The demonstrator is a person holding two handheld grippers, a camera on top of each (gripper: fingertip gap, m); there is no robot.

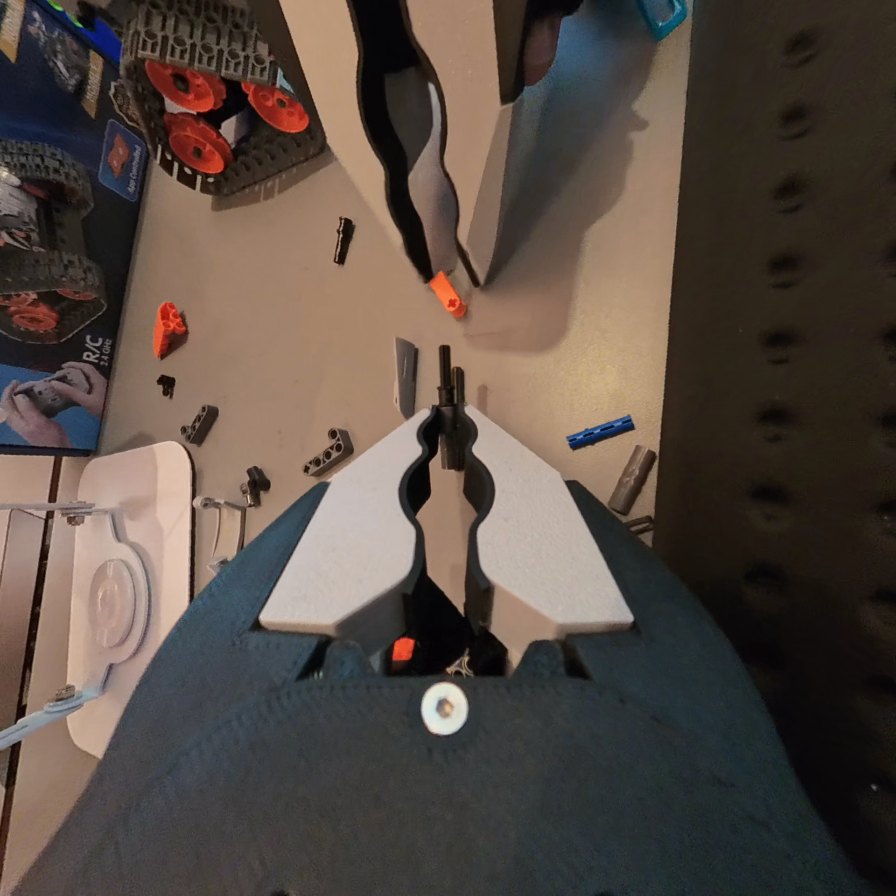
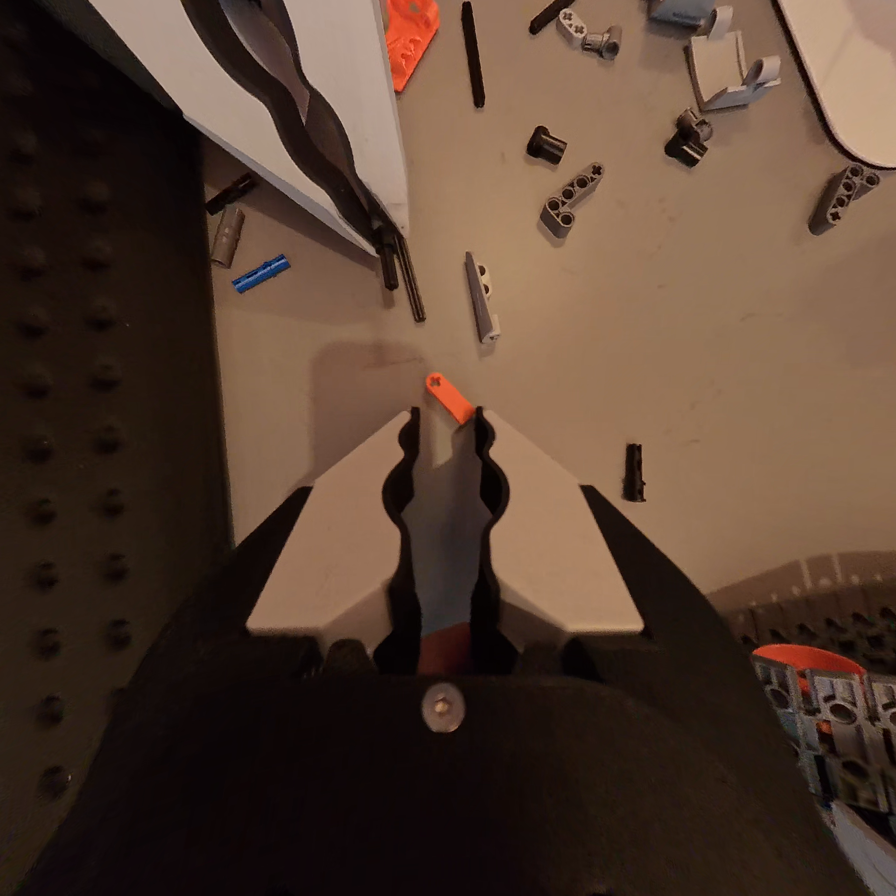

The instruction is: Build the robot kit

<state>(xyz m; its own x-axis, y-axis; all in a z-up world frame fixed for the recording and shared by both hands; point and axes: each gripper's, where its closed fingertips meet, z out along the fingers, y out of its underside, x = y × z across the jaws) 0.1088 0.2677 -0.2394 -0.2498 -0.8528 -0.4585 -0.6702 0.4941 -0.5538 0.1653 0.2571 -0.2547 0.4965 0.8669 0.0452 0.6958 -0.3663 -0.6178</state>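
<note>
My left gripper [image 1: 448, 412] is shut on a short black pin [image 1: 445, 388] that sticks out past its tips, just above the beige table. A thin black axle [image 2: 411, 286] runs beside the pin; I cannot tell whether it is held too. My right gripper [image 2: 446, 412] is open, jaws a little apart, with a small orange connector [image 2: 448, 397] lying at its tips and touching the right finger. In the left wrist view the right gripper [image 1: 451, 279] comes in from the top with the orange connector [image 1: 448, 296] at its tips. The left gripper [image 2: 388, 228] shows at the upper left of the right wrist view.
A black studded mat [image 1: 785, 388] borders the table. Loose parts lie around: a blue pin [image 1: 601, 430], a grey panel piece [image 1: 405, 378], grey L-beams [image 2: 572, 201], a black pin [image 2: 634, 472]. A tracked model [image 1: 218, 97], its box [image 1: 48, 242] and a white tray [image 1: 131, 557] stand nearby. Left tips to right tips: about 7 cm. Measured from the fingertips, the tracked model [image 1: 218, 97] is 15 cm or so from the right gripper and 25 cm from the left.
</note>
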